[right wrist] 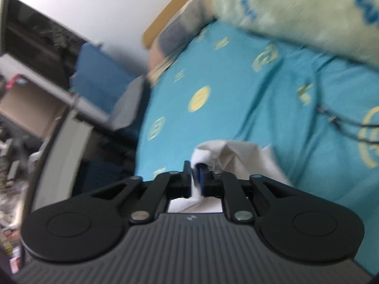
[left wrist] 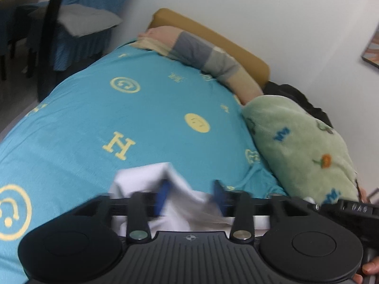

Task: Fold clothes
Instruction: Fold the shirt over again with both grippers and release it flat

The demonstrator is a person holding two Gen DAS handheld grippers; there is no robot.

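A white garment lies bunched on a bed with a turquoise sheet. My left gripper is open, its blue pads apart, with white cloth between and under them. In the right wrist view my right gripper is shut on a bunched fold of the white garment, which trails off to the right over the turquoise sheet. Both views are blurred.
A green fleece blanket lies along the bed's right side by the white wall, also at top right in the right wrist view. A striped pillow rests against the tan headboard. Shelves and clutter stand left of the bed.
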